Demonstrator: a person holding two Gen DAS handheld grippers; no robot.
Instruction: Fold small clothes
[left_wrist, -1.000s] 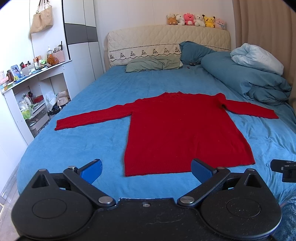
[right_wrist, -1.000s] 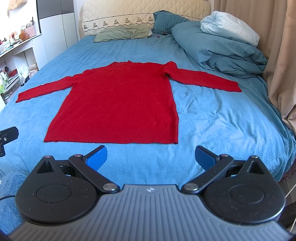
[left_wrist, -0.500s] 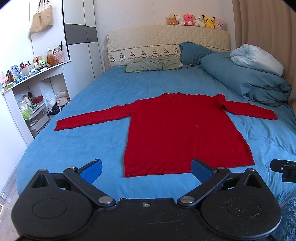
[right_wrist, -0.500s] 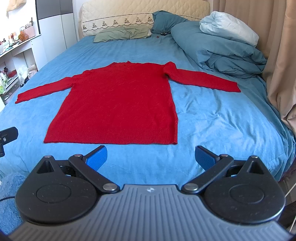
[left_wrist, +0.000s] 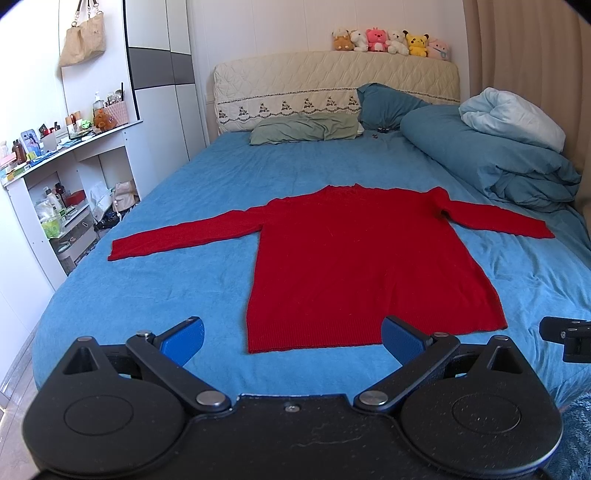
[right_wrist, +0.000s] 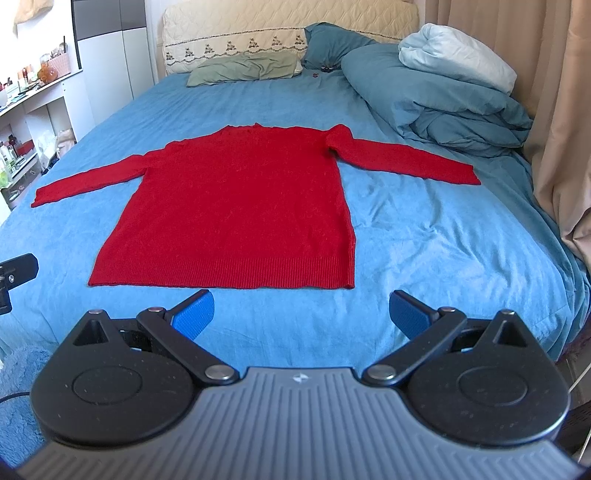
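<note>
A red long-sleeved sweater (left_wrist: 362, 258) lies flat on the blue bed (left_wrist: 155, 280), hem toward me, both sleeves spread out to the sides. It also shows in the right wrist view (right_wrist: 243, 206). My left gripper (left_wrist: 291, 338) is open and empty, held just short of the hem near its left part. My right gripper (right_wrist: 301, 314) is open and empty, held just short of the hem's right part. Neither gripper touches the sweater.
A folded blue duvet (left_wrist: 509, 166) with a pale blanket lies at the bed's far right. Pillows (left_wrist: 306, 127) and a padded headboard (left_wrist: 332, 85) are at the far end. White shelves (left_wrist: 55, 192) stand left of the bed. A curtain (right_wrist: 554, 110) hangs at the right.
Both views have shifted only slightly; the sweater lies as before and both grippers stay open.
</note>
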